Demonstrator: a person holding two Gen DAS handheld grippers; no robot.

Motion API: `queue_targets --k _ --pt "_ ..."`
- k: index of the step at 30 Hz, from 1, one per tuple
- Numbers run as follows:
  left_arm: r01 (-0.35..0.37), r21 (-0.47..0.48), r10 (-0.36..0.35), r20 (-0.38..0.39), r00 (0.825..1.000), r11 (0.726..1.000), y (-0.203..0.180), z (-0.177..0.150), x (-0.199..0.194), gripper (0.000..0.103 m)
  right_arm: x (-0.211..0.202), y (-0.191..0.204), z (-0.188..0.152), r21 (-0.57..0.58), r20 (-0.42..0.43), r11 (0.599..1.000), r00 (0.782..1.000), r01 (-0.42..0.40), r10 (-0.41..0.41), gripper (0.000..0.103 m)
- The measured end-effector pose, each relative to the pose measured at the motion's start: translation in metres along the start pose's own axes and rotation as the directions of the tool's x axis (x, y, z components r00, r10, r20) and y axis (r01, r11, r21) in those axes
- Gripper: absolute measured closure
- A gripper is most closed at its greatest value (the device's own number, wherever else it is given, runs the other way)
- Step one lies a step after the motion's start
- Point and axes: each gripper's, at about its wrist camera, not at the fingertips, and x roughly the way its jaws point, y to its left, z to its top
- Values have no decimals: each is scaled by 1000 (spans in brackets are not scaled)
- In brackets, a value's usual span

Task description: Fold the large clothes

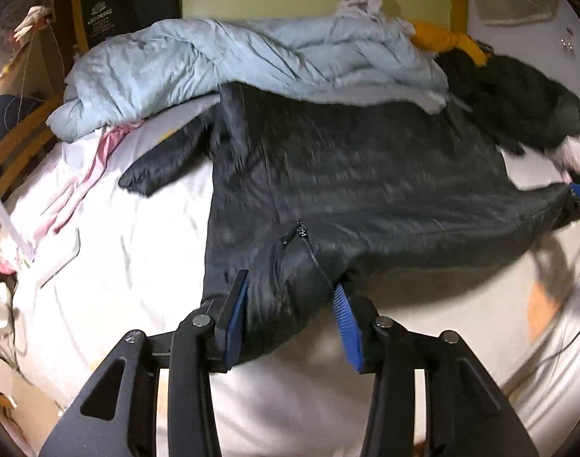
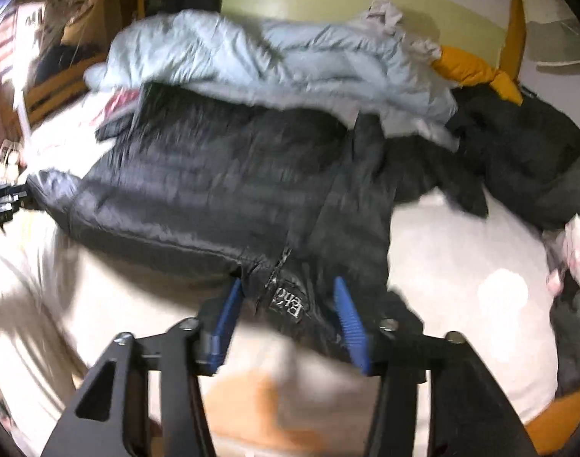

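Black quilted puffer jacket (image 1: pixel 366 175) lies spread across the white bed sheet (image 1: pixel 130 251), w/ its near hem lifted off the bed at both corners. Left gripper (image 1: pixel 291 297) has one hem corner bunched between its blue pads (image 1: pixel 234 312), jaws abt half open around the thick fabric; a zip pull (image 1: pixel 299 228) sits just above that corner. Right gripper (image 2: pixel 286 301) has the other corner, the part w/ white lettering (image 2: pixel 290 304), between its pads, jaws also roughly half open; fabric fills the gap in both views, but whether the pads actually press on it can't be told, esp. w/ the right view blurred. In the left view the right gripper shows at the far right edge, at the jacket's corner. Behind the jacket, touching its far edge, is a crumpled light-blue duvet (image 1: pixel 213 64); an orange garment (image 1: pixel 446 40) and more dark clothes (image 1: pixel 518 103) are piled to the right of it. Pink cloth (image 1: pixel 80 186) lies on the sheet left of the jacket.
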Motion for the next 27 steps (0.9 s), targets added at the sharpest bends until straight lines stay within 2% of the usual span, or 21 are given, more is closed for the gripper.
queue_targets --k 4,8,10,12,14,16,18,21,23,24,25,27 --pt "16 -47 -17 -24 1000 999 18 45 42 60 22 -20 43 71 28 997 999 -37 35 49" --pt "25 -47 -28 -67 997 999 22 76 89 57 68 -37 75 119 -4 993 1000 -24 25 49" --pt "2 -56 -8 -99 995 998 23 84 115 51 93 -43 85 125 -26 992 1000 -1 4 49" --pt "-9 -71 0 -123 992 997 26 84 135 50 114 -48 90 128 -25 991 999 39 -36 49" --pt "-8 -85 -2 -117 993 996 30 81 150 46 130 -53 91 132 -18 990 999 46 -44 49" --pt "-14 -74 8 -92 996 997 32 79 159 38 144 -58 90 149 -32 988 999 31 -26 49" --pt "-29 -32 27 -45 999 999 30 79 160 35 151 -60 87 158 -31 987 999 25 -20 49" --pt "-36 -13 37 54 998 999 28 79 146 34 145 -62 83 195 18 981 1000 15 -19 48" --pt "-39 -34 43 147 988 999 28 77 125 21 132 -56 78 209 63 978 998 -21 8 48" --pt "-32 -52 42 185 982 998 27 76 114 10 121 -49 75 199 95 980 995 -32 13 45" --pt "-13 -66 27 225 974 998 27 73 102 6 112 -43 72 186 124 982 992 -42 19 41" --pt "30 -62 -11 281 960 998 21 66 80 2 94 -29 68 167 191 984 981 -63 30 20"
